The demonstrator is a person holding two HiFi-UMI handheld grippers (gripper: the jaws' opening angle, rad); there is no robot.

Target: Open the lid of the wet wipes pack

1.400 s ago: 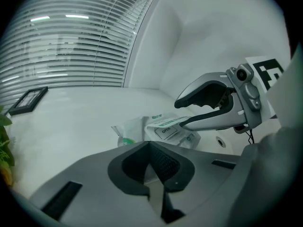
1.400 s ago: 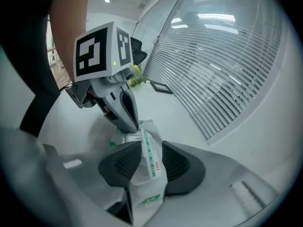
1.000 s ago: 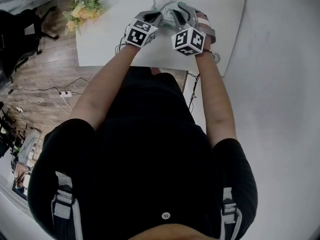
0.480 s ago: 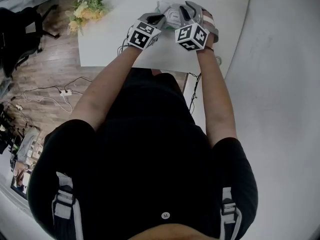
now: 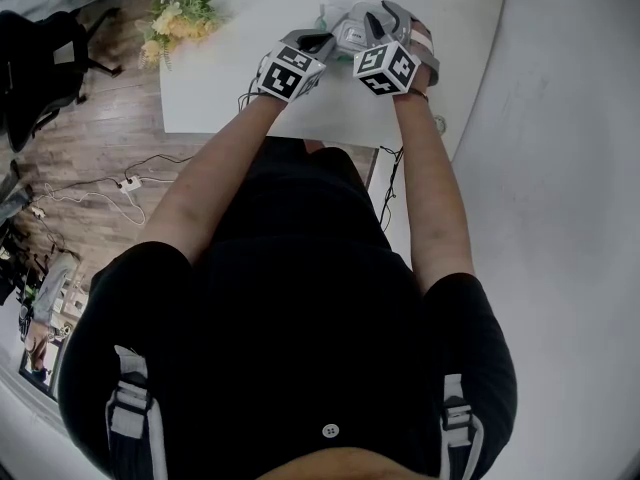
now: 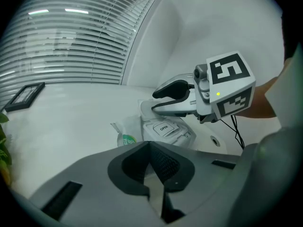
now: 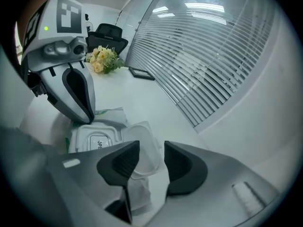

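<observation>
The white table (image 5: 220, 68) bears the soft white-and-green wet wipes pack (image 6: 165, 132), its translucent plastic lid (image 7: 142, 136) flipped open. The left gripper (image 6: 150, 148) is closed at the pack's edge. The right gripper (image 7: 151, 148), jaws just opening, straddles the lid loosely. Freed, the lid may spring shut.

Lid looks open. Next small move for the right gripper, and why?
Probably back the right gripper straight off: its jaws have just been opening, and the translucent plastic flip lid stands free between them, already open on the white wet wipes pack.
</observation>
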